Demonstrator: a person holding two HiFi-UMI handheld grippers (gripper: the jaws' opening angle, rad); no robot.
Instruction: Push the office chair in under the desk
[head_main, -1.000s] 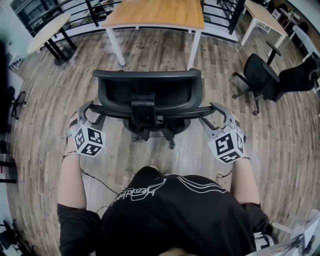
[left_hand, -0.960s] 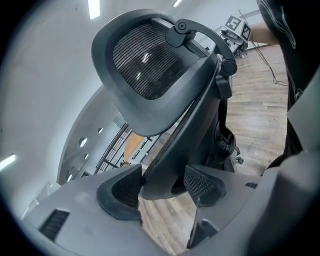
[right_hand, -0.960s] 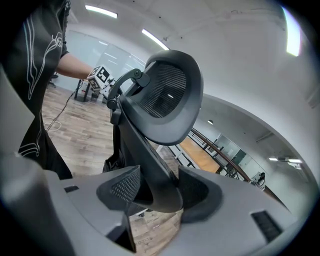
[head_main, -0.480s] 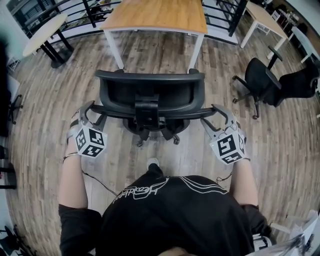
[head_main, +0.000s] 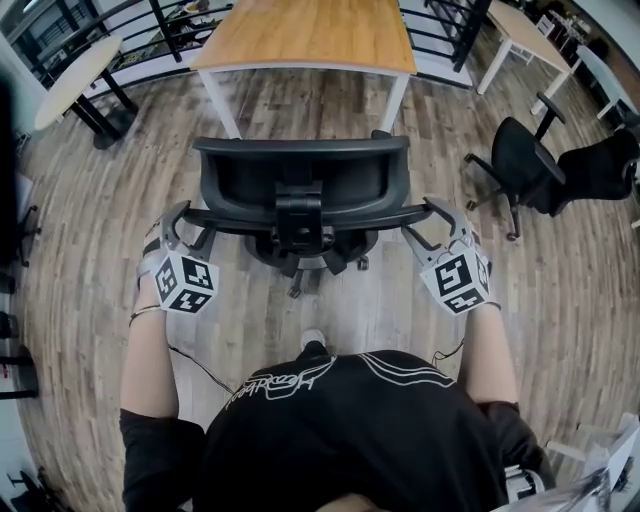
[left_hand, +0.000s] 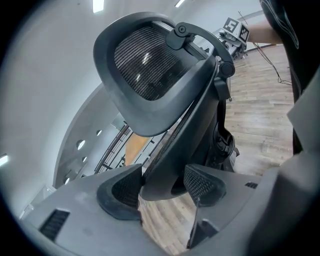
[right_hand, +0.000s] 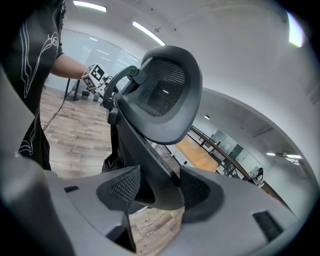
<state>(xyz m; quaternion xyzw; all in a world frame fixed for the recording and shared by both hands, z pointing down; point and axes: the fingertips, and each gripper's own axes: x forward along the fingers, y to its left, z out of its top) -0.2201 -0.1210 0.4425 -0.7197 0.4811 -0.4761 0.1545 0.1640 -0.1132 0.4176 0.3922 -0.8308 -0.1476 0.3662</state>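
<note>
A black office chair (head_main: 300, 185) with a mesh backrest stands in front of me, its back turned to me. Beyond it is the desk (head_main: 305, 35) with a wooden top and white legs; the backrest's top edge lines up with the feet of the front legs. My left gripper (head_main: 178, 222) is shut on the left end of the bar across the chair's back, my right gripper (head_main: 432, 218) on the right end. In the left gripper view that bar's end (left_hand: 162, 180) sits clamped between the pads. The right gripper view shows the other end (right_hand: 155, 187) clamped the same way.
Two more black office chairs (head_main: 535, 160) stand on the wooden floor at the right. A round table (head_main: 75, 75) is at the back left, white tables (head_main: 520, 35) at the back right, and a railing runs behind the desk. My shoe (head_main: 312, 342) is just behind the chair base.
The chair has rolled forward toward the desk with both grippers still clamped on its back bar. I have stepped forward too, and the desk looks nearer.
</note>
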